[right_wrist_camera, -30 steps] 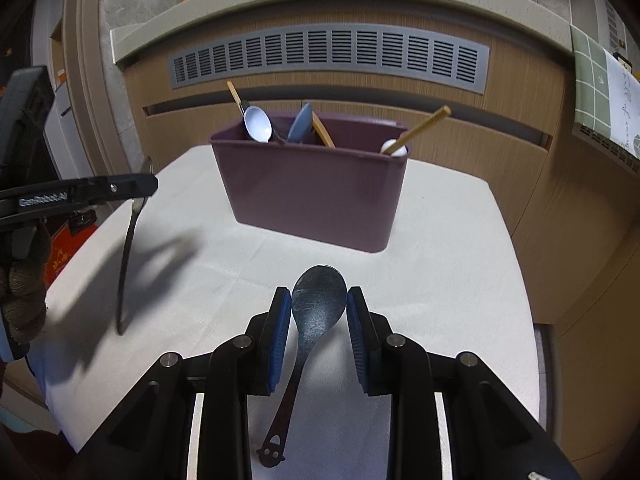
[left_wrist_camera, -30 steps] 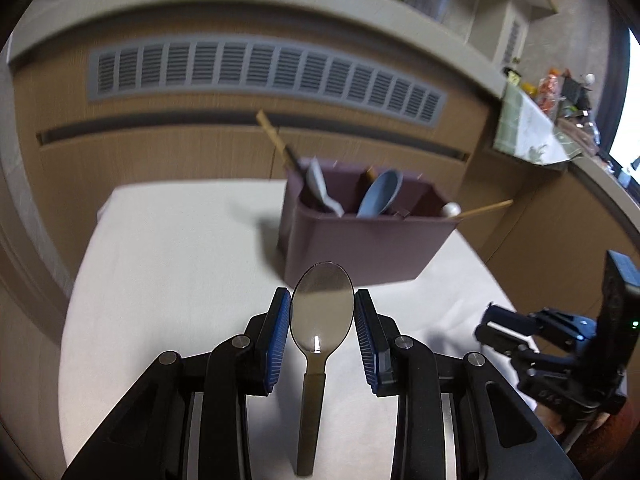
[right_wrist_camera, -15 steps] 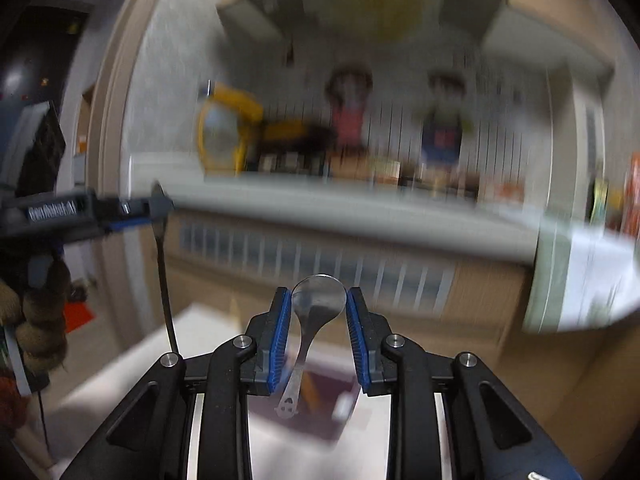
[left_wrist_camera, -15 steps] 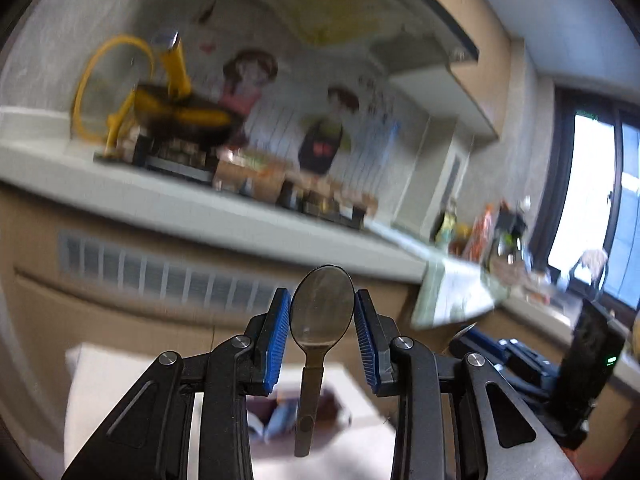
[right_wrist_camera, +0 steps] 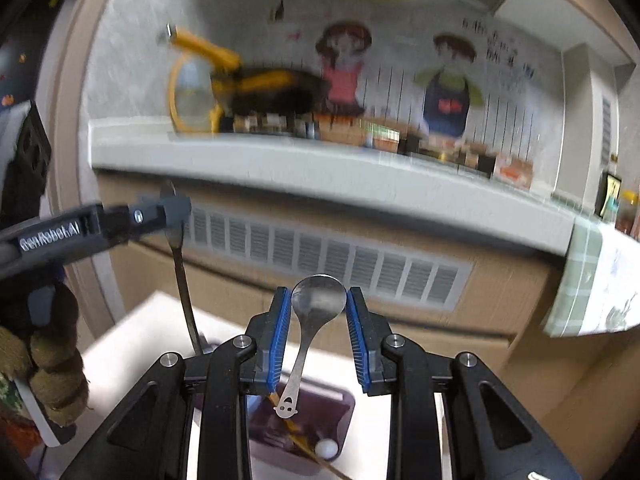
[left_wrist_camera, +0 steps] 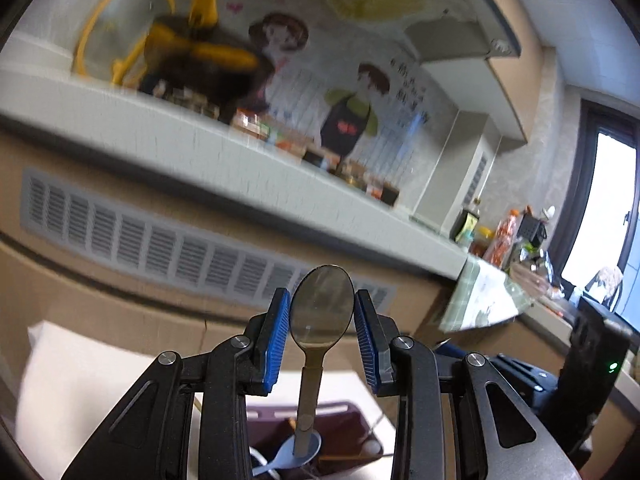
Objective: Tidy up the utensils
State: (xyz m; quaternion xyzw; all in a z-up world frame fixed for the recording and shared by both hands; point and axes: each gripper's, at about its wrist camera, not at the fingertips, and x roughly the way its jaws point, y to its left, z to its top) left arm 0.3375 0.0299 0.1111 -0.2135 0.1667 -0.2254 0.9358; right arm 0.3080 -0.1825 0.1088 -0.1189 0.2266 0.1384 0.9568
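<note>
Lifting off the counter [left_wrist_camera: 80, 380], both tongs now hang over the purple caddy [right_wrist_camera: 340, 404], left tongs [left_wrist_camera: 321, 314] clenched on a bronze spoon [left_wrist_camera: 321, 308], right tongs [right_wrist_camera: 319, 304] pinching a steel spoon [right_wrist_camera: 319, 298], handles down, ready for dropping in.

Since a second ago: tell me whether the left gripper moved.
Yes. The left gripper rose: the purple caddy, earlier ahead of it, now sits below its jaws.
</note>
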